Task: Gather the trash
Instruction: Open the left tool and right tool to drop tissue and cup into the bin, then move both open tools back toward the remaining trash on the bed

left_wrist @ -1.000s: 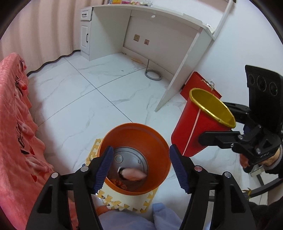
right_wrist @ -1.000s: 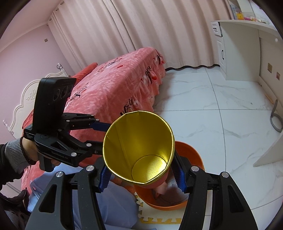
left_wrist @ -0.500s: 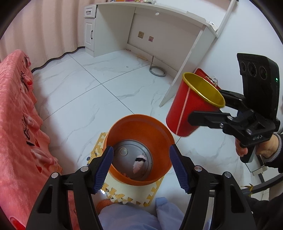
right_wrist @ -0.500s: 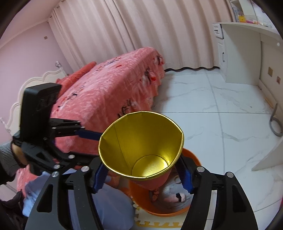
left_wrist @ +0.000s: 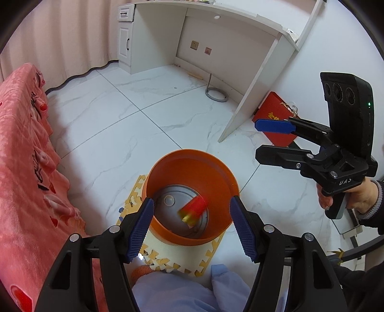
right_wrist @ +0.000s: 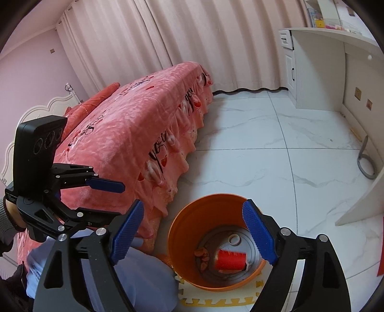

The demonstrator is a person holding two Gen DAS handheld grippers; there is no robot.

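Red paper cup [right_wrist: 230, 262] lay inside the round orange plastic bin [right_wrist: 178, 242] — left gripper [left_wrist: 192, 217] and right gripper [right_wrist: 192, 230] above it, ribbed blue pads spread wide, empty.

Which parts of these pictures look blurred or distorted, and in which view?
Left wrist view: the red cup in the orange bin is smeared by motion; fisheye bends the desk. Right wrist view: the cup is only slightly soft; the curtains bow.

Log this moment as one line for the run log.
left gripper: open, empty | right gripper: open, empty | red cup: inside orange bin
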